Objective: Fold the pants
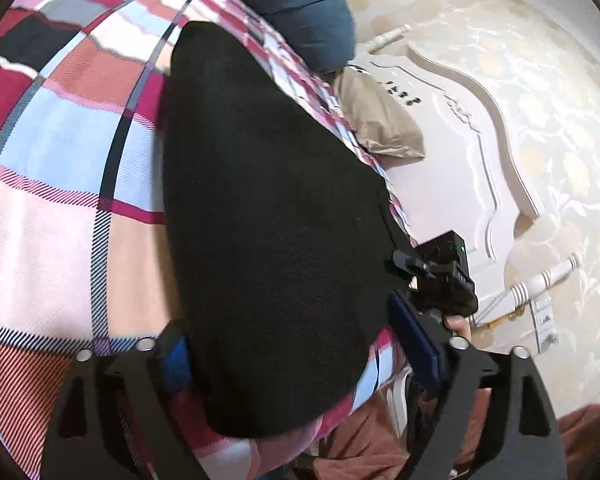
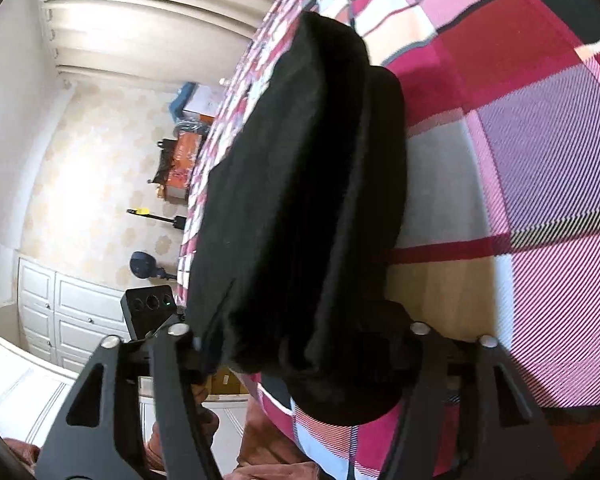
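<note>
While pants lie folded on bed, long axis runs ahead between released left tongs and right tongs, near end inside both.

A bedroom in a home — a bed spread with a plaid bedsheet in pink, red and pale blue fills most of both views. At its far end stand a carved white headboard, a beige pillow and a dark blue cushion. Patterned cream wallpaper covers the walls — white panelled cabinets and pleated curtains line the left side.
</note>
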The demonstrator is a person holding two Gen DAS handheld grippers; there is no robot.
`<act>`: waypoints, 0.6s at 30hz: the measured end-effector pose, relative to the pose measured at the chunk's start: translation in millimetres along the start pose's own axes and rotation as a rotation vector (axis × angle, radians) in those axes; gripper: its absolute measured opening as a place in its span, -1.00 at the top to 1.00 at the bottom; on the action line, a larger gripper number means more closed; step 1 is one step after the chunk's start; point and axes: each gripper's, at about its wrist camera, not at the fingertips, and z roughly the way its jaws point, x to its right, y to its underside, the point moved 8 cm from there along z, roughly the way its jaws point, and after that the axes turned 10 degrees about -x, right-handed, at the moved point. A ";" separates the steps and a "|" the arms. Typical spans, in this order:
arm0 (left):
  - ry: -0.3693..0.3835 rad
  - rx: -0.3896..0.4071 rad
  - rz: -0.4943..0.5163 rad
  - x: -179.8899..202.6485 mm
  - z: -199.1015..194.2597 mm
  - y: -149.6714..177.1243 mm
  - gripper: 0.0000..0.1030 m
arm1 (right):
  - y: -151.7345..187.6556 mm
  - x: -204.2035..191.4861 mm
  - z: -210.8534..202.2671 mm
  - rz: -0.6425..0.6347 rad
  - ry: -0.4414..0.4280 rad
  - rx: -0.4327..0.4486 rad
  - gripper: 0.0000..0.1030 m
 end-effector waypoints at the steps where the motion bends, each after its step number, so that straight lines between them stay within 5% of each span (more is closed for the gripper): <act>1: -0.012 -0.021 0.015 0.8 -0.2 3.6 -0.70 | 0.9 -1.1 -1.6 -0.013 0.004 0.001 -0.28; 6: -0.079 -0.010 -0.002 -7.1 -13.8 6.4 -0.70 | 7.0 2.3 -15.9 -0.011 0.004 0.022 -0.28; 14: -0.055 0.010 -0.136 -36.6 -31.7 -18.9 -0.78 | 2.0 22.4 -63.9 0.054 0.033 0.127 -0.47; 18: -0.083 -0.009 -0.100 -36.8 -25.6 -46.8 -0.80 | -17.3 27.9 -71.2 0.059 0.050 0.143 -0.53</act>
